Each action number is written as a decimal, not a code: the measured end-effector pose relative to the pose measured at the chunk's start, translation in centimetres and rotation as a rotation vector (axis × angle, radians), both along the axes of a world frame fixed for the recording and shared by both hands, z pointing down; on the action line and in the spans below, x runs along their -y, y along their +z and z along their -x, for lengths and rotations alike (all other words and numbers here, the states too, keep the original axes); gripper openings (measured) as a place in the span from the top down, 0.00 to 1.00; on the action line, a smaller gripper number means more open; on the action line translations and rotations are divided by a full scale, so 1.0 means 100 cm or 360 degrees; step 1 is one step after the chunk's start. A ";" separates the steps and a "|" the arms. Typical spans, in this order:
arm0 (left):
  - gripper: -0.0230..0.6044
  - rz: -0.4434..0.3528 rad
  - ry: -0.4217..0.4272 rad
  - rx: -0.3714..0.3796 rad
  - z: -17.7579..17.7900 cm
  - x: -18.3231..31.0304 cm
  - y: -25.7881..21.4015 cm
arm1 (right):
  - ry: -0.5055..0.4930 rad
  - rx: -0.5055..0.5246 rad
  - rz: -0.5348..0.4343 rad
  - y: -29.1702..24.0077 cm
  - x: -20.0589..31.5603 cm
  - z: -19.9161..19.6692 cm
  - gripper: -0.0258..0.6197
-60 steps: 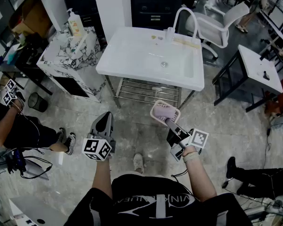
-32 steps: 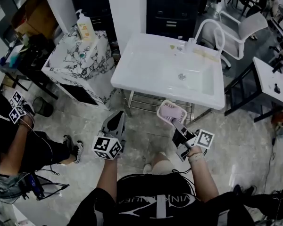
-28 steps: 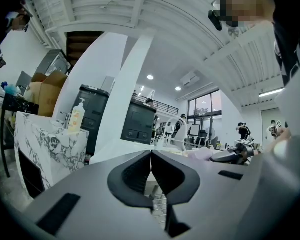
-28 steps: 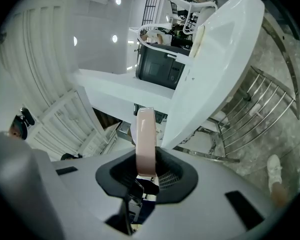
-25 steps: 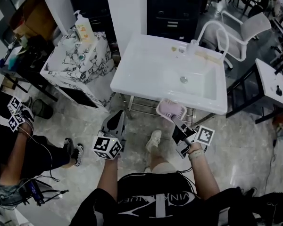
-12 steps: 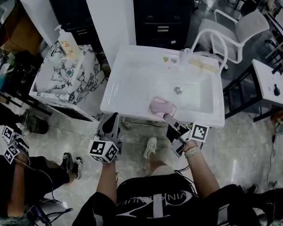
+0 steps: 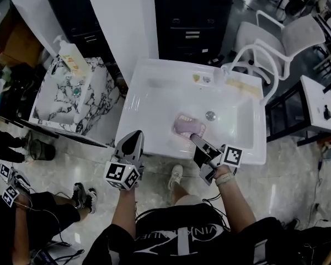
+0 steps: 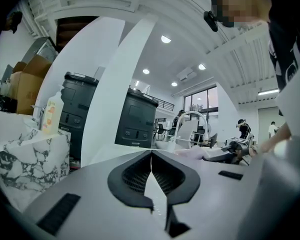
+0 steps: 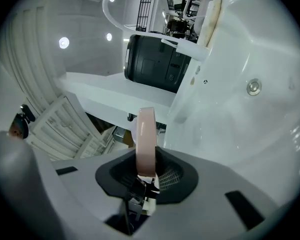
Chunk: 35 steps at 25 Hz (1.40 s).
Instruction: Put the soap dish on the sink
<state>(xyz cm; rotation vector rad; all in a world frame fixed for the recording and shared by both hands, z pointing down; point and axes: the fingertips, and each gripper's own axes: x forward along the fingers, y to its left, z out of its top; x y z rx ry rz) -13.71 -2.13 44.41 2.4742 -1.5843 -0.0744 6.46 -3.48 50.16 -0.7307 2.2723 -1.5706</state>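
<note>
The pink soap dish (image 7: pixel 188 127) hangs over the white sink (image 7: pixel 154 101), above the near part of its top, left of the basin. My right gripper (image 7: pixel 194 138) is shut on its near rim. In the right gripper view the soap dish (image 9: pixel 145 139) shows edge-on between the jaws, with the sink (image 9: pixel 270 49) and its drain (image 9: pixel 254 86) beyond. My left gripper (image 7: pixel 132 143) is shut and holds nothing; it hovers at the sink's near left edge. In the left gripper view its jaws meet at the tips (image 8: pixel 151 153).
A curved white faucet (image 7: pixel 254 57) rises at the sink's far right. A marble-patterned cabinet (image 7: pixel 71 101) with a soap bottle (image 7: pixel 70 53) stands to the left. Dark cabinets (image 7: pixel 193 15) and a white pillar (image 7: pixel 118 15) are behind the sink. A white chair (image 7: pixel 287 35) is at the far right.
The person has walked up to the sink. The soap dish, held in the right gripper, went from in front of the sink's near edge to over its top. The left gripper came along, still shut.
</note>
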 end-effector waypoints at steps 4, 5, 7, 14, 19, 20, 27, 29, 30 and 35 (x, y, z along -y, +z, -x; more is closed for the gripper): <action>0.93 0.0028 0.0020 0.0007 0.001 0.026 0.003 | -0.0018 -0.0013 0.0006 0.003 0.027 0.008 0.82; 0.93 0.0034 0.0024 0.0004 0.001 0.032 0.004 | -0.0021 -0.0011 0.0012 0.003 0.033 0.011 0.82; 0.93 0.0046 0.0039 0.0003 0.001 0.042 0.006 | -0.0023 -0.0008 0.0034 0.005 0.043 0.015 0.82; 0.94 0.0087 0.0064 -0.0005 0.002 0.078 0.015 | -0.0045 -0.0003 0.0018 0.006 0.079 0.024 0.82; 0.94 0.0116 0.0082 -0.0037 -0.008 0.110 0.018 | -0.0050 -0.0022 0.0034 0.008 0.103 0.024 0.82; 0.94 0.0116 0.0094 -0.0037 -0.011 0.116 0.017 | -0.0048 -0.0024 0.0049 0.009 0.108 0.023 0.82; 0.94 0.0142 0.0148 -0.0056 -0.025 0.148 0.030 | -0.0081 -0.0037 0.0008 0.011 0.143 0.028 0.82; 0.94 0.0168 0.0166 -0.0045 -0.030 0.154 0.036 | -0.0088 -0.0037 0.0008 0.014 0.152 0.033 0.82; 0.94 0.0182 0.0180 -0.0032 -0.031 0.157 0.038 | -0.0092 -0.0039 0.0004 0.015 0.156 0.036 0.82; 0.94 0.0248 0.0236 0.0011 -0.035 0.177 0.051 | -0.0088 -0.0067 -0.0002 0.022 0.182 0.048 0.82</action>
